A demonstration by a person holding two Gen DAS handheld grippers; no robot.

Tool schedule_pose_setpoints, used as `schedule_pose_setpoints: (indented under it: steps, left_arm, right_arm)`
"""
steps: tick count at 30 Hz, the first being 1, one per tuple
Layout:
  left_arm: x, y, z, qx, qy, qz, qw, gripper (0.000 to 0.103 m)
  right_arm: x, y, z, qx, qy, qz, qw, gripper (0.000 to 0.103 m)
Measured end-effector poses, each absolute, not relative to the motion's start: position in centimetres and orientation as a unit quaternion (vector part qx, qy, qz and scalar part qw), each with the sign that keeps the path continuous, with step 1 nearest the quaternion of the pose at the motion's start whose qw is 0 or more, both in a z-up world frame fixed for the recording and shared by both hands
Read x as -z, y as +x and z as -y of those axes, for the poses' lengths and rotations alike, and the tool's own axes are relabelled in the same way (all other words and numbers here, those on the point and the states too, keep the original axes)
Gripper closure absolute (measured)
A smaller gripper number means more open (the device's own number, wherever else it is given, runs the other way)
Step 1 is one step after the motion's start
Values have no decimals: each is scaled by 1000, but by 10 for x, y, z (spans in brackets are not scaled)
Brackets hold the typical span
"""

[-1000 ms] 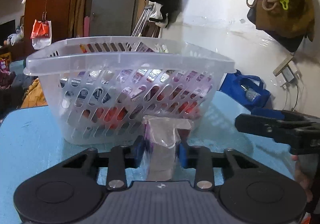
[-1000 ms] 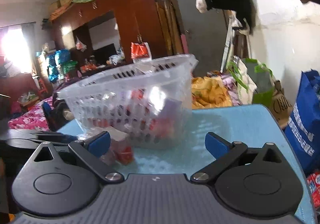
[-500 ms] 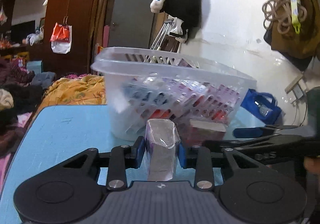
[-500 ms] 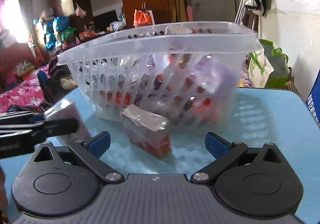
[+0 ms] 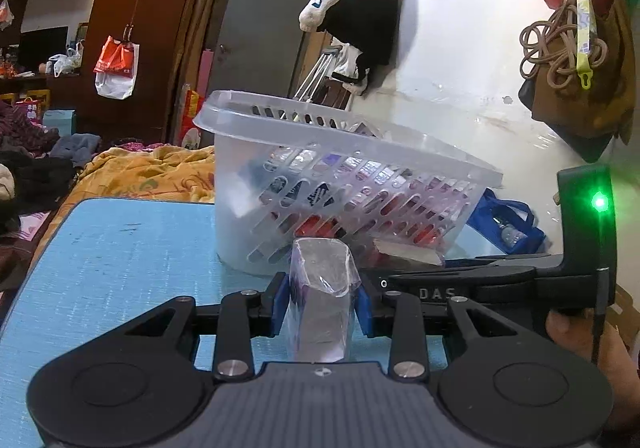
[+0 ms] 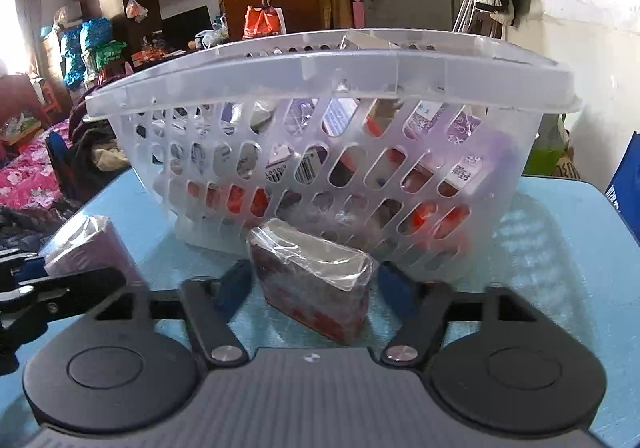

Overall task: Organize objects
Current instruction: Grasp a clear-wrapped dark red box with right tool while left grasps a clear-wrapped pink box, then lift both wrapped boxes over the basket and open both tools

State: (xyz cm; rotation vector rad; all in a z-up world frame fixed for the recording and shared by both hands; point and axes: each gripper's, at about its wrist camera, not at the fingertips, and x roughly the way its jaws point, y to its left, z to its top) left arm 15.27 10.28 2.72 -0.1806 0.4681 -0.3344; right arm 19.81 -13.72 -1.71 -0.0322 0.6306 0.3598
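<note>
My left gripper (image 5: 320, 300) is shut on a purple box wrapped in clear film (image 5: 320, 288), held upright just above the blue table (image 5: 120, 248). A clear slotted basket (image 5: 360, 135) full of small packs stands behind it. In the right wrist view, a red film-wrapped box (image 6: 316, 284) lies on the table against the basket (image 6: 320, 75). My right gripper (image 6: 314, 284) has its jaws closing around this box, with a thin gap still showing at each pad. The purple box (image 6: 92, 248) shows at the left.
The table (image 6: 560, 248) ends close at the left and right. A blue bag (image 5: 508, 224) sits beyond its far right corner. Clothes and bags hang on the white wall. Bedding and a dark wardrobe lie behind.
My right gripper came in low to the red box and its jaws narrowed around it. The left gripper swung sideways with the purple box still in it, then held still.
</note>
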Motion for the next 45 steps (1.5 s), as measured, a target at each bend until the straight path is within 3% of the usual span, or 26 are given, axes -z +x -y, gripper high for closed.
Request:
schedule_pose_setpoints:
  steps: [33,45]
  left_arm:
    - [-28,123,-92,178,-107,-165,964,64]
    - [-113,163,-88,205,-116,-121,964,64]
  right_arm:
    - [-5,134,221,-255,39,-200,945,43]
    - [-85,161,199,-255,5,-149,955,43]
